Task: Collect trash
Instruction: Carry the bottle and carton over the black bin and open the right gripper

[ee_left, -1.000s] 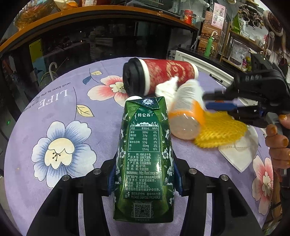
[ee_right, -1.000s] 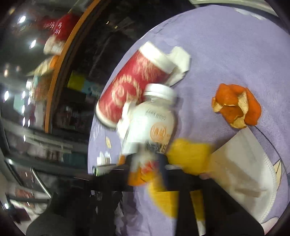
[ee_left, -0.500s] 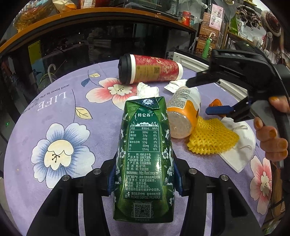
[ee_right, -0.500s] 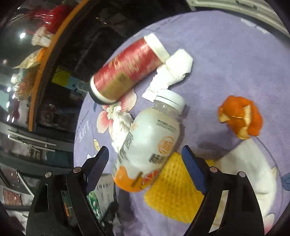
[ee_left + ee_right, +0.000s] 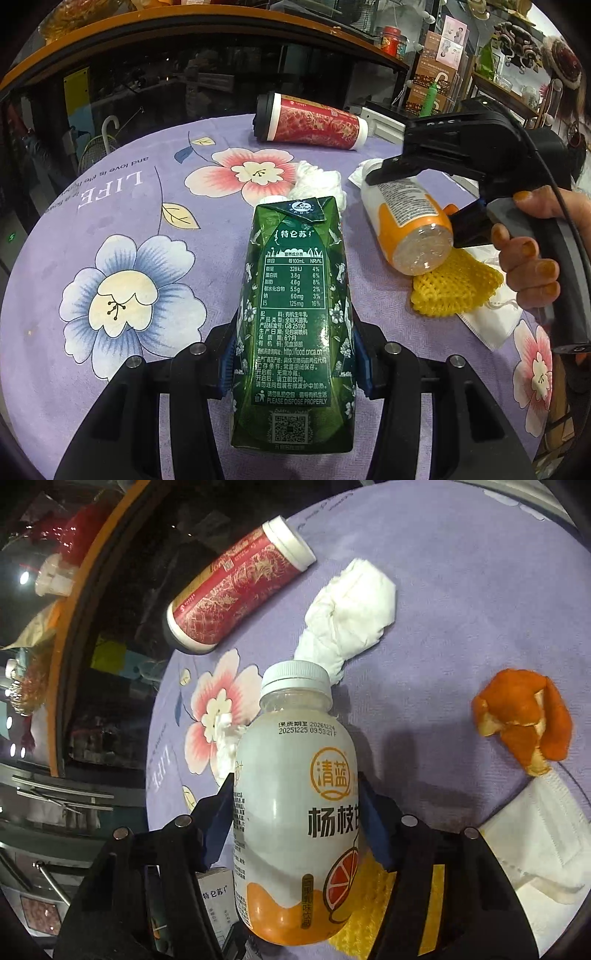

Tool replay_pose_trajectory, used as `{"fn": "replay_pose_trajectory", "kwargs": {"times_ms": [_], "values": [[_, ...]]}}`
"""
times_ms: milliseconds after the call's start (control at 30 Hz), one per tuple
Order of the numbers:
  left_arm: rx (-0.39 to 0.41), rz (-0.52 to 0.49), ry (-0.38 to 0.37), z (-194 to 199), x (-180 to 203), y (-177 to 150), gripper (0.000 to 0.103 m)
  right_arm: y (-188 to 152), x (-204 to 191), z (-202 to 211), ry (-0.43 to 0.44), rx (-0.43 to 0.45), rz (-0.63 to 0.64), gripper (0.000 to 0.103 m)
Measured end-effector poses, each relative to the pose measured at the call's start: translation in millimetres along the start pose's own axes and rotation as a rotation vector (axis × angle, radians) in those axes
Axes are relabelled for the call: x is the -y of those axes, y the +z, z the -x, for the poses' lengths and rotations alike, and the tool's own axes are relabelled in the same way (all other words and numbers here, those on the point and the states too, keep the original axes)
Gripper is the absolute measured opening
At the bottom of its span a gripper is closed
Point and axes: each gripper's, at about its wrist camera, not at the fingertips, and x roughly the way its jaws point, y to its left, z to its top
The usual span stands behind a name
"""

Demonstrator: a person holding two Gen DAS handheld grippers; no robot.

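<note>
— Two pieces of trash were in the tools, right? Which way did they point?

— Yes. The left tool [image 5: 293,354] pinched a green milk carton [image 5: 293,317] by its lower sides; its long axis ran straight away from the camera, folded top toward the middle of the bench [image 5: 74,362]. The right tool [image 5: 297,819] had its blue pads on either side of a white-and-orange drink bottle [image 5: 295,812], jaws closing on it. The bottle's long axis lay along the fingers, white cap [image 5: 295,675] forward, clear base toward the hand [image 5: 532,254].

— Where was the bottle against the rest?

— Just right of the carton in the left view, tilted, its base over a yellow foam net [image 5: 454,291] that lay partly on a white face mask [image 5: 535,845].

— And the surface?

— A round bench under a lilac cloth printed with big flowers and the word LIFE. On it lay a red paper cup [image 5: 314,125] on its side, black lid leftward, two crumpled tissues [image 5: 351,613], and an orange peel [image 5: 524,720] near the mask.

— The room?

— A dark glass counter with an orange rim curved behind; cluttered shop shelves stood at the right.
</note>
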Motion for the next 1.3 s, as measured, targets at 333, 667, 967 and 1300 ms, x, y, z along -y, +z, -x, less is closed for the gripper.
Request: {"fn": "replay_pose_trajectory", "kwargs": {"times_ms": [333,667,967,1300], "values": [[0.026,-0.024,0.001,15,14,1,0.049,-25,4,81,0.164,0.076,0.158,0.062],[0.057,-0.100,-0.094,38,83,-5,0.049,-60,66,176,0.130,0.235,0.272,0.062],[0.046,-0.220,-0.231,39,184,-13,0.049,-93,161,254,-0.015,0.408,0.276,0.062],[0.040,-0.300,-0.347,36,276,-15,0.049,-95,258,286,-0.138,0.492,0.159,0.062]]}}
